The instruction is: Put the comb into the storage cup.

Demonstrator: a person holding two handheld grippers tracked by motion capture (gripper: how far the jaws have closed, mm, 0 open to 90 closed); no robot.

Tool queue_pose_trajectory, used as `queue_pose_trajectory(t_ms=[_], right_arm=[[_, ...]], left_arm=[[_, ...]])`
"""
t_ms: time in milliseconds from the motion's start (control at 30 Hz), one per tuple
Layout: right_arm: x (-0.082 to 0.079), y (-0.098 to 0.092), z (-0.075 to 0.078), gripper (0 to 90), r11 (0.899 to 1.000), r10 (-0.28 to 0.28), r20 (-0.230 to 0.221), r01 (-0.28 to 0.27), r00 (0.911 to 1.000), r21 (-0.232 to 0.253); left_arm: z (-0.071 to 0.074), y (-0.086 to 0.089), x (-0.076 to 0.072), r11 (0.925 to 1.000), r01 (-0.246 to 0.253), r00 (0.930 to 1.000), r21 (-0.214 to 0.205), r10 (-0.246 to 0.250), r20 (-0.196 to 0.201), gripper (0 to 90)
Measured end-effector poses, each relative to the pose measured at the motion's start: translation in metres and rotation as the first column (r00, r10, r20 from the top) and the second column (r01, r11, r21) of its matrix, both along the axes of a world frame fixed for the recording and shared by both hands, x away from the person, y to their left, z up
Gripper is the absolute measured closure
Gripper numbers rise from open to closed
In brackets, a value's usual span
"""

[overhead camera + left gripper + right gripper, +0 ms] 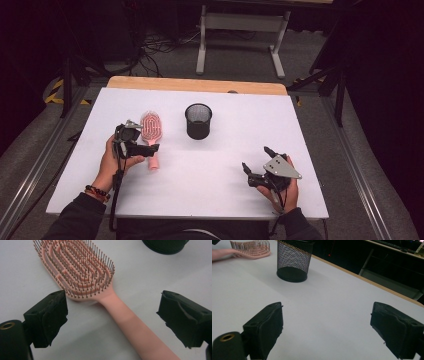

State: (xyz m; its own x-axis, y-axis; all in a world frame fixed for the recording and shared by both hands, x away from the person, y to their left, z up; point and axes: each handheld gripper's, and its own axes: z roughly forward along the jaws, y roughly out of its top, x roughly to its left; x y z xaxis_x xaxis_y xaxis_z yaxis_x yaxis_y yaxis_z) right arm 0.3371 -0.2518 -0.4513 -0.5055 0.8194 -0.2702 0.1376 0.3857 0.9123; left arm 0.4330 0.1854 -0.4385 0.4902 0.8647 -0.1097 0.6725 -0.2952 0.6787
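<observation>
Pink hairbrush [105,290] lies beside the mesh cup [198,120], its handle between our left gripper's [112,320] wide-open jaws, untouched, while our right gripper [327,327] gapes empty.

No lettering, labels or numbers seem legible on anything here.

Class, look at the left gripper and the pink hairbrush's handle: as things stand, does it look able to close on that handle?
Probably yes. The left gripper is open, its fingers standing on either side of the pink hairbrush handle without touching it. Nothing lies between them, and the mesh cup stands apart.
</observation>
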Motion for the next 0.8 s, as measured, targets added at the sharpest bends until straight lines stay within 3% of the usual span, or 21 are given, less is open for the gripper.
queue_pose_trajectory(t_ms=[233,300,333,400,467,500,533,600,667,700,733,767,800], right_arm=[[0.000,0.000,0.000,11.9,1.000,0.000,-0.004,0.000,1.0000,-0.007],[0.000,0.000,0.000,11.9,1.000,0.000,-0.002,0.000,1.0000,-0.013],[0.000,0.000,0.000,11.9,1.000,0.000,-0.002,0.000,1.0000,-0.013],[0.000,0.000,0.000,11.9,1.000,-0.003,-0.003,0.003,1.0000,-0.006],[0.000,0.000,0.000,11.9,1.000,-0.005,-0.004,0.005,1.0000,-0.005],[0.000,0.000,0.000,11.9,1.000,-0.005,-0.004,0.005,1.0000,-0.005],[0.000,0.000,0.000,11.9,1.000,-0.005,-0.004,0.005,1.0000,-0.005],[0.000,0.000,0.000,11.9,1.000,-0.004,-0.004,0.004,1.0000,-0.007],[0.000,0.000,0.000,12.0,1.000,-0.005,-0.004,0.005,1.0000,-0.010],[0.000,0.000,0.000,12.0,1.000,-0.004,-0.005,0.004,1.0000,-0.013],[0.000,0.001,0.000,12.0,1.000,-0.004,-0.007,0.003,1.0000,-0.012],[0.000,0.001,0.000,12.0,1.000,-0.004,-0.007,0.003,1.0000,-0.012],[0.000,0.001,-0.001,12.0,1.000,-0.002,-0.010,0.002,0.9999,-0.011]], left_arm=[[0.000,-0.001,-0.001,1.0000,0.008,1.0000,0.005,-0.008,0.004,12.2],[0.004,0.001,-0.007,0.9999,0.014,0.9989,-0.006,-0.014,0.044,18.3],[0.004,0.001,-0.007,0.9999,0.014,0.9989,-0.006,-0.014,0.044,20.4],[0.007,0.002,-0.010,0.9988,0.047,0.9962,-0.015,-0.046,0.074,22.8],[0.009,0.001,-0.013,0.9967,0.081,0.9929,-0.011,-0.079,0.089,33.5],[0.009,0.001,-0.014,0.9962,0.087,0.9917,-0.007,-0.086,0.095,33.5],[0.010,0.000,-0.014,0.9940,0.110,0.9891,-0.005,-0.108,0.100,41.4],[0.009,0.000,-0.015,0.9907,0.136,0.9852,-0.005,-0.135,0.106,45.3],[0.008,0.000,-0.014,0.9774,0.211,0.9720,-0.002,-0.210,0.105,60.4],[0.007,-0.001,-0.015,0.9745,0.225,0.9690,-0.001,-0.223,0.106,69.0],[0.006,-0.001,-0.013,0.9652,0.262,0.9600,-0.003,-0.260,0.104,74.9],[0.006,-0.001,-0.013,0.9652,0.262,0.9600,-0.003,-0.260,0.104,78.4],[0.005,-0.001,-0.012,0.9604,0.279,0.9547,0.004,-0.277,0.108,78.4]])
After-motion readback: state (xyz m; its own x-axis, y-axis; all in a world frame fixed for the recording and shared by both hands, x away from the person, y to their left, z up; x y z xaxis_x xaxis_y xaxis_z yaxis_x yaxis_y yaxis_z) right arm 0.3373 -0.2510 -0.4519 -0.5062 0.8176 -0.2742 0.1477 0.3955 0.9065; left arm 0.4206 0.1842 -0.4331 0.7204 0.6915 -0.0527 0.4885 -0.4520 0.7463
